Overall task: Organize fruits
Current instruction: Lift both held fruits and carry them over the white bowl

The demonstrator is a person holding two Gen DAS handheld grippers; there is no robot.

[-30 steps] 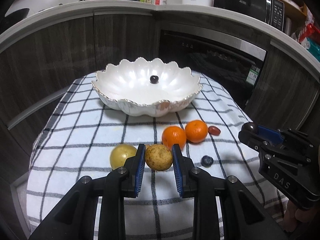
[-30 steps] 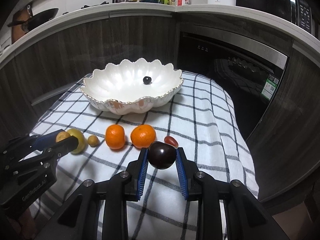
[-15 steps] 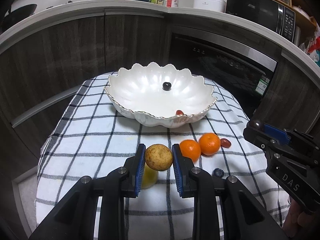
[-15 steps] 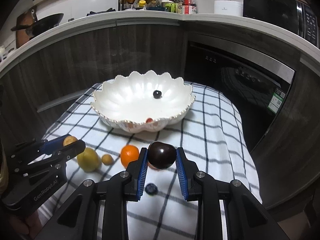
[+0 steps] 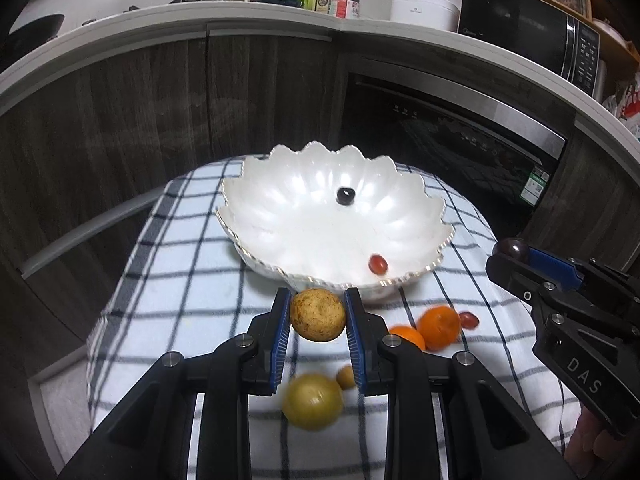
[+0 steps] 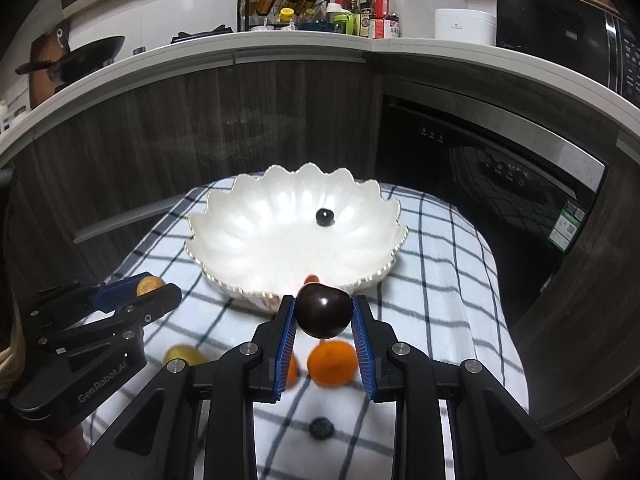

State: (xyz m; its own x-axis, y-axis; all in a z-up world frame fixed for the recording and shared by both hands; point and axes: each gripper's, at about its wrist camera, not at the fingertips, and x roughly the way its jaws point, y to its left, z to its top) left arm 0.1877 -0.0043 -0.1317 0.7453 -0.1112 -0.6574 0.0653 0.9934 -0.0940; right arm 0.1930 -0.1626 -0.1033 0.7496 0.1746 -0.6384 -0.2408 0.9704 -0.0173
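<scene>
Grippers nearer bowl (image 5: 256, 216) – dark berry (image 5: 345, 195), red grape (image 5: 377, 263) inside

bowl (image 5: 280, 216): glossy pearly ceramic
cloth (image 5: 172, 280): matt checked fabric
brown fruit (image 5: 317, 314): rough, speckled
dark fruit (image 6: 324, 310): smooth, shiny

The right tool (image 6: 323, 316) clamped a dark plum (image 6: 323, 312) between its blue pads, just before the scalloped white bowl (image 6: 224, 216). One dark berry (image 6: 325, 217) lay inside the bowl. On the checked cloth (image 6: 440, 272) sat an orange (image 6: 333, 362) and a blueberry (image 6: 321, 427). At left, the left tool (image 6: 154, 290) gripped a tan fruit (image 6: 149, 285).
</scene>
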